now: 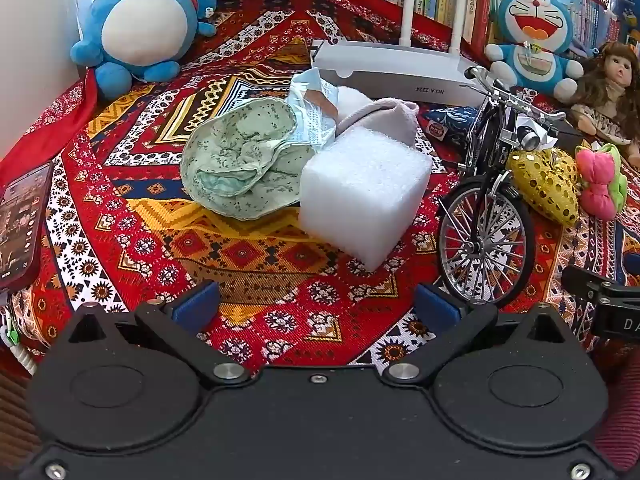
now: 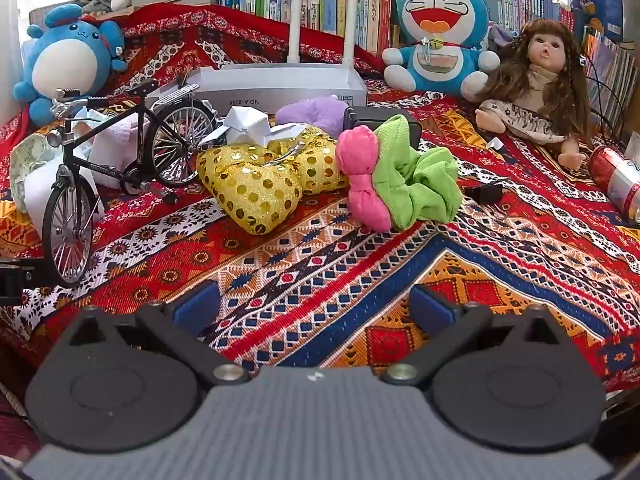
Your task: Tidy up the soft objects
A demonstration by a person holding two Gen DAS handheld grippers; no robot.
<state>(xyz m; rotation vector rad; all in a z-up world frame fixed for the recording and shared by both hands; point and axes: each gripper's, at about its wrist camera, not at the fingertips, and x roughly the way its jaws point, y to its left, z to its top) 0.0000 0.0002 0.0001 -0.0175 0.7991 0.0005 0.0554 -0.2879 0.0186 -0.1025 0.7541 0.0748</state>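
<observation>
In the left wrist view a white foam block (image 1: 364, 196) stands on the patterned cloth ahead of my open, empty left gripper (image 1: 318, 306). A green floral fabric piece (image 1: 240, 160), a pale blue cloth (image 1: 316, 108) and a pink-grey soft item (image 1: 384, 116) lie just behind it. In the right wrist view a gold sequin heart (image 2: 256, 188) and a pink-and-green scrunchie (image 2: 396, 180) lie ahead of my open, empty right gripper (image 2: 316, 300). A purple soft item (image 2: 312, 112) lies behind them.
A metal model bicycle (image 1: 488, 216) stands right of the foam block, also in the right wrist view (image 2: 116, 168). A phone (image 1: 20, 224) lies left. Blue plush (image 1: 140, 24), Doraemon plush (image 2: 436, 36), a doll (image 2: 536, 80), a red can (image 2: 616, 180) and a white box (image 1: 400, 72) ring the cloth.
</observation>
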